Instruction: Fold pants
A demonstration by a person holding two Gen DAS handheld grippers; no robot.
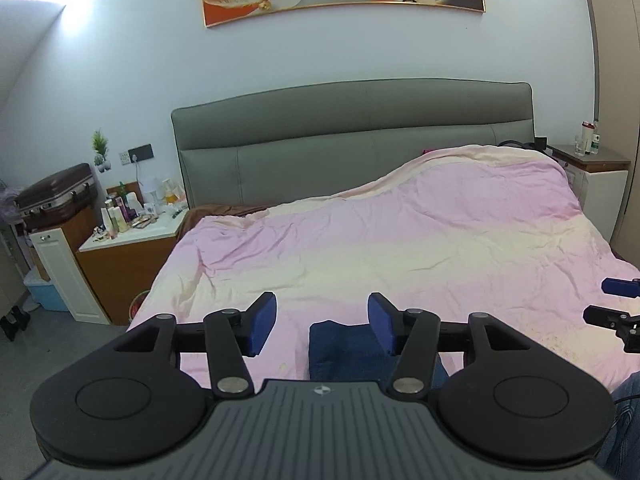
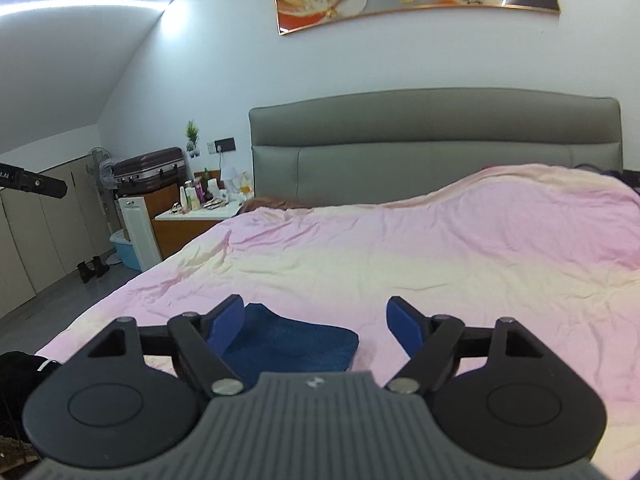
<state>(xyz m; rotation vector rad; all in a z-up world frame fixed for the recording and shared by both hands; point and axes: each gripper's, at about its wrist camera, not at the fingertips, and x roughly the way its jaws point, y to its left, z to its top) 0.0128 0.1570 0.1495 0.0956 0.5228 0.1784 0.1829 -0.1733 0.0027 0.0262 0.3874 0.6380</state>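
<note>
**Both jaws spread wide over the folded pants**

Left gripper (image 1: pixel 322 322) gapes wide, gripping nothing, level above the pink quilted bedspread (image 1: pixel 400 240). Its body hides most of the dark blue folded pants (image 1: pixel 344 344) on the bed's near edge. Right gripper (image 2: pixel 316 326), equally wide and level, covers the pants' near side too.

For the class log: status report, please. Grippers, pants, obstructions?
Left gripper open, right gripper open, both empty. Blue pants bunched on the pink duvet, below both grippers. Nothing obstructing.
</note>
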